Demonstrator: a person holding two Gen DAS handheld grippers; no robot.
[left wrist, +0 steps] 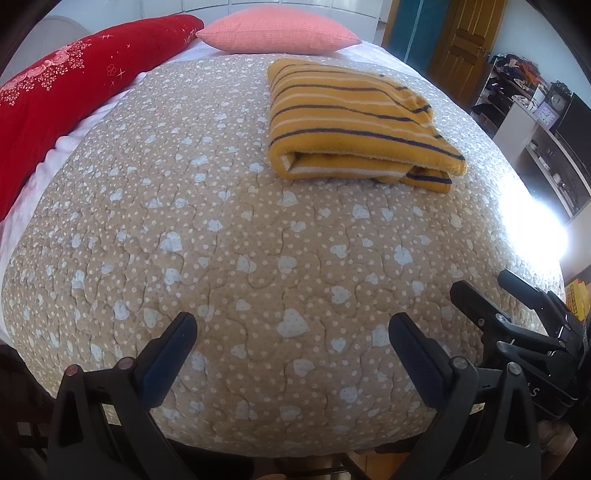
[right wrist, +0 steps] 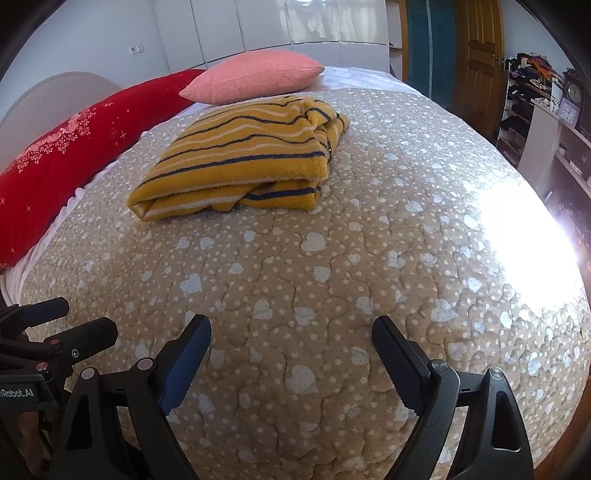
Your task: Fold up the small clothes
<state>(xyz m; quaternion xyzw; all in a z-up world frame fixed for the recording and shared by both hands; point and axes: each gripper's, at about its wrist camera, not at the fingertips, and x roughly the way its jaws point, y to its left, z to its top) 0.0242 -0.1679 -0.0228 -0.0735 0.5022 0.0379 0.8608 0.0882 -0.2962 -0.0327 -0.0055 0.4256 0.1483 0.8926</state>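
yellow striped sweater folded in compact stack on quilt, near pink pillow; left gripper and right gripper both spread wide, empty, well apart from it; folding looks finished

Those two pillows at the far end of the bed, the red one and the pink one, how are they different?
The red pillow is long, deep red and printed with pale flowers and sparkles; the pink pillow is shorter, plain salmon pink with a fine ribbed weave. The red pillow runs along the bed's left side, while the pink pillow lies at the far end, just beyond the folded striped garment. Both lie flat on the bed, untouched by either claw.
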